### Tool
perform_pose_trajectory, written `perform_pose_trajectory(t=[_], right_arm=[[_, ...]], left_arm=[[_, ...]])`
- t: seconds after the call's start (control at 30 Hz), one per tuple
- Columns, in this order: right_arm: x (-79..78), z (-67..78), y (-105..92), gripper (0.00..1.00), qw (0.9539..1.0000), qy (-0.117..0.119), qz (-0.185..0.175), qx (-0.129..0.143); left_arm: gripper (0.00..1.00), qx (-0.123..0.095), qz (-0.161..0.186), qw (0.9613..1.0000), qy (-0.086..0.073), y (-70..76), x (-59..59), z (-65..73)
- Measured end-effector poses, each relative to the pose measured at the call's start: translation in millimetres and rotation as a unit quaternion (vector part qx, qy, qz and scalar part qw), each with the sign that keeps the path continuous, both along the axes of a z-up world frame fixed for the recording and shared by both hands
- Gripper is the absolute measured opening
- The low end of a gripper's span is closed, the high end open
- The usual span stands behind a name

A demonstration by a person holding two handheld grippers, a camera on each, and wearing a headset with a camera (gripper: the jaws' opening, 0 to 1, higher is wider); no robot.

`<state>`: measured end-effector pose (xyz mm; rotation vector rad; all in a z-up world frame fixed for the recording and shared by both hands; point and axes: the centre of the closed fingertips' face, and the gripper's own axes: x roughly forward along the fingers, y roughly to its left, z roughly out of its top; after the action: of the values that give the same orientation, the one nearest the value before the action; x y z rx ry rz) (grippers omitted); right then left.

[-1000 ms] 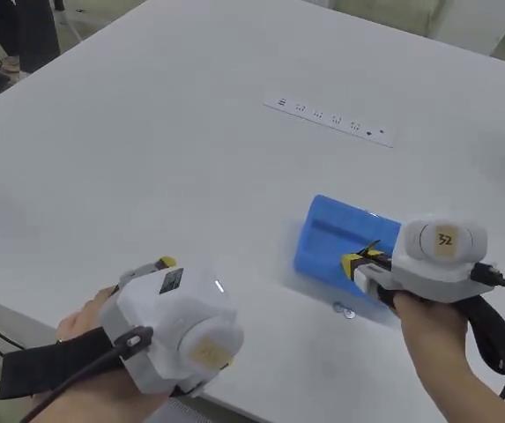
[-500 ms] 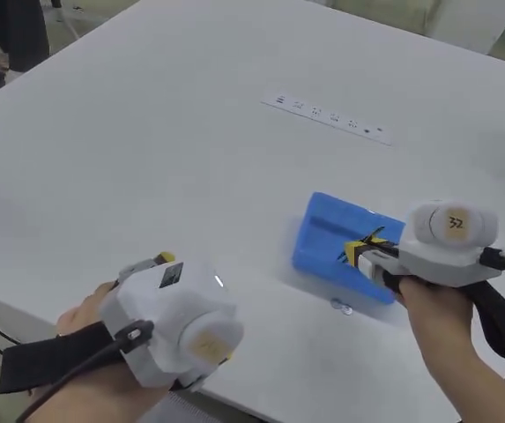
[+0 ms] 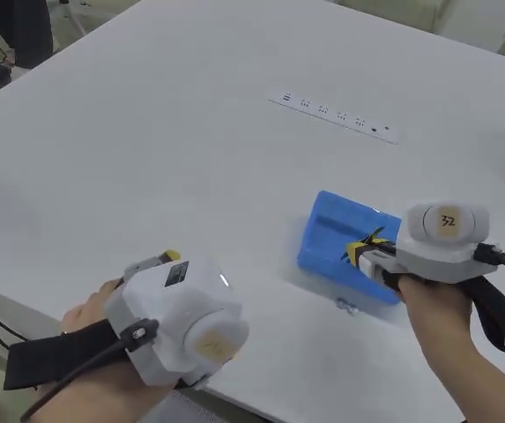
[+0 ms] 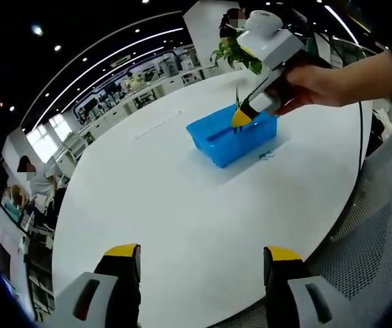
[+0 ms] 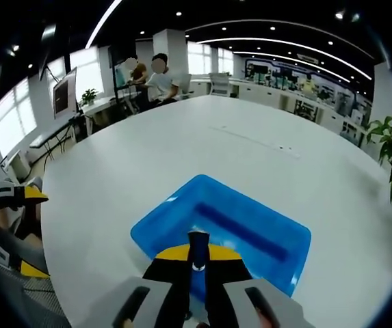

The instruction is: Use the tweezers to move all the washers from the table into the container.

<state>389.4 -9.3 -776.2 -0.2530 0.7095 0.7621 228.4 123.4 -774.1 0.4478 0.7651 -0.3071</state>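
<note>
The blue container stands near the table's front right. My right gripper hovers over its near side, shut on the dark tweezers, whose tips point into it. In the right gripper view the tweezers stick out between the yellow jaws above the container. Whether the tips hold a washer I cannot tell. A few small washers lie on the table just in front of the container, also seen as washers beside the container. My left gripper is open and holds nothing, low at the front left.
A white power strip lies flat further back on the white table. The table's front edge runs just under both hands. People sit at desks far behind, in the right gripper view.
My right gripper with the tweezers has shifted slightly up and back, from near the washers to over the container's near side. The left gripper has stayed put.
</note>
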Motion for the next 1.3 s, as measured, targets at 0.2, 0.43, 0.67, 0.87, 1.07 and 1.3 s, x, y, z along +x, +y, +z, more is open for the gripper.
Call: perform_pose_trajectory(t=[0.2,0.43,0.67,0.87,1.07,1.3], right_arm=[[-11.5,24.9,0.5,0.03,0.9996,-0.015,-0.003,0.022],[-35.7,67.4,3.4,0.03,0.9970,-0.057,0.018,0.049],[-61.0,86.3,2.4,0.03,0.9953,-0.070,0.034,0.057],[-74.6,82.5,0.1,0.03,0.9957,-0.065,0.035,0.056],[-81.9,76.0,1.6,0.03,0.9960,-0.056,0.028,0.064],[-88.2,65.0,0.5,0.03,0.9966,-0.049,0.034,0.057]], left_arm=[[0.74,-0.019,-0.001,0.9997,-0.017,-3.0,2.5,9.2],[0.61,-0.078,-0.030,0.9947,-0.060,-20.5,12.1,41.5],[0.46,-0.155,-0.075,0.9794,-0.106,-55.2,41.3,98.2],[0.36,-0.193,-0.135,0.9661,-0.106,-95.5,49.0,124.4],[0.26,-0.207,-0.196,0.9533,-0.099,-136.7,49.5,128.3],[0.13,-0.207,-0.224,0.9473,-0.099,-157.4,57.4,119.4]])
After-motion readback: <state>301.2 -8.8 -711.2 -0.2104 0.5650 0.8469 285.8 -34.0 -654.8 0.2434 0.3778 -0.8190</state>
